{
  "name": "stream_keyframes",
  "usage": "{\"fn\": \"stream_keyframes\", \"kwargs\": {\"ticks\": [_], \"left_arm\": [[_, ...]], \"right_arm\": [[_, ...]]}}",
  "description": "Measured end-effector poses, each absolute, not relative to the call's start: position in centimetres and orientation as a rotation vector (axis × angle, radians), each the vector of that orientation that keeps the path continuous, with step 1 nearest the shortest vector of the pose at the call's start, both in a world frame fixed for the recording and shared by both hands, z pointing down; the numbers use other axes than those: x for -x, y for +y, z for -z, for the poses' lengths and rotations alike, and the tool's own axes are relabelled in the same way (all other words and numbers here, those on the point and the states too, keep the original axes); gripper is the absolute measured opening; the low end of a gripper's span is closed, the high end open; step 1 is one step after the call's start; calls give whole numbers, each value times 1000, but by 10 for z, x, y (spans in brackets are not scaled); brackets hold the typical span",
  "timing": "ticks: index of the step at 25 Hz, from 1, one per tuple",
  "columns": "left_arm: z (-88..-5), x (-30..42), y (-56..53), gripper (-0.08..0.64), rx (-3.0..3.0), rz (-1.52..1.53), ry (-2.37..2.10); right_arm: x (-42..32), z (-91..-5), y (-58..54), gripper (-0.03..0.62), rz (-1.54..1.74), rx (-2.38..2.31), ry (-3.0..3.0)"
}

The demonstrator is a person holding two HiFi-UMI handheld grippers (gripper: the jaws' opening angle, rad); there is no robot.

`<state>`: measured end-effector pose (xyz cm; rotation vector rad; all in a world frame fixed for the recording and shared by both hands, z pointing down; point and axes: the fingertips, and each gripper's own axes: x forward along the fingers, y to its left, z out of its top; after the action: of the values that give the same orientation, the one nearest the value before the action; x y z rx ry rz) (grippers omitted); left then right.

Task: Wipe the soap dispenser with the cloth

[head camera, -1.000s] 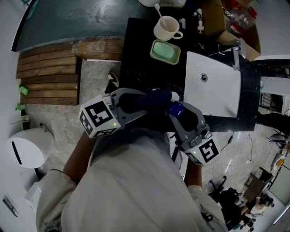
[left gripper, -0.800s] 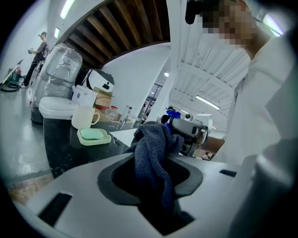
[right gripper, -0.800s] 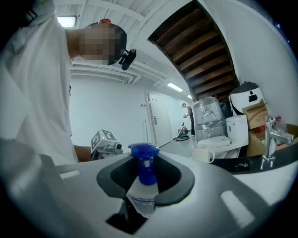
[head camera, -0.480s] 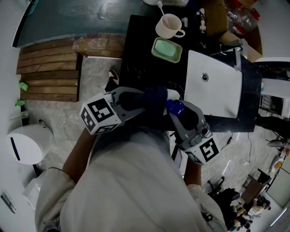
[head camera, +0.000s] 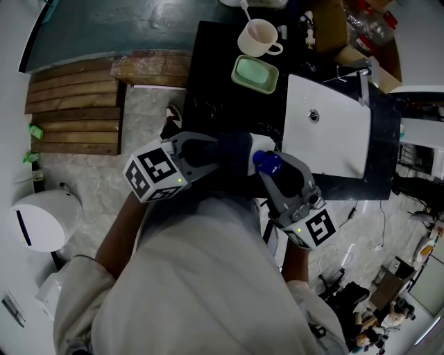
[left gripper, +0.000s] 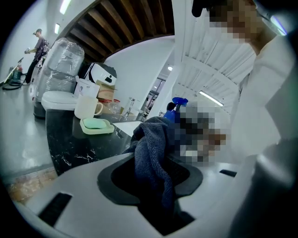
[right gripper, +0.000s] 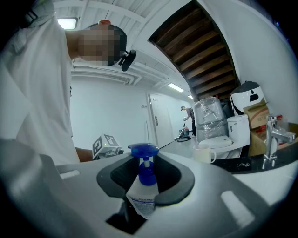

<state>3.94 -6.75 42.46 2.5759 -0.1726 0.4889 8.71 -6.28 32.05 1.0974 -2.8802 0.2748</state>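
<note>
Head view: cup point(head camera: 258, 38) contains spoon point(head camera: 243, 10); dish point(head camera: 236, 79) contains soap point(head camera: 255, 73). Right claw point(right gripper: 145, 179) pinches soap dispenser point(right gripper: 141, 201); left claw point(left gripper: 156, 174) pinches cloth point(left gripper: 151, 151).

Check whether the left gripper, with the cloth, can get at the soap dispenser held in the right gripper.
Probably yes: the left gripper holds the cloth right beside the soap dispenser clamped in the right gripper, with nothing visible between them.

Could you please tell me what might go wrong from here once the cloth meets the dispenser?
1. The clear soap dispenser with blue pump is held up only by the right gripper; a firm wipe might twist it loose and drop it.
2. The dark blue cloth bunched in the left gripper could press the pump head and squirt soap.
</note>
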Motion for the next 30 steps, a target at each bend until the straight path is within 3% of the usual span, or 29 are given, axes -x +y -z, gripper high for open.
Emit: {"fn": "stream_keyframes", "kwargs": {"ticks": [30], "left_arm": [[-467,-27,-63,143,-2680,-1069,-232]], "right_arm": [[-85,-320,-61,81,-311,-1106,-2890]]}}
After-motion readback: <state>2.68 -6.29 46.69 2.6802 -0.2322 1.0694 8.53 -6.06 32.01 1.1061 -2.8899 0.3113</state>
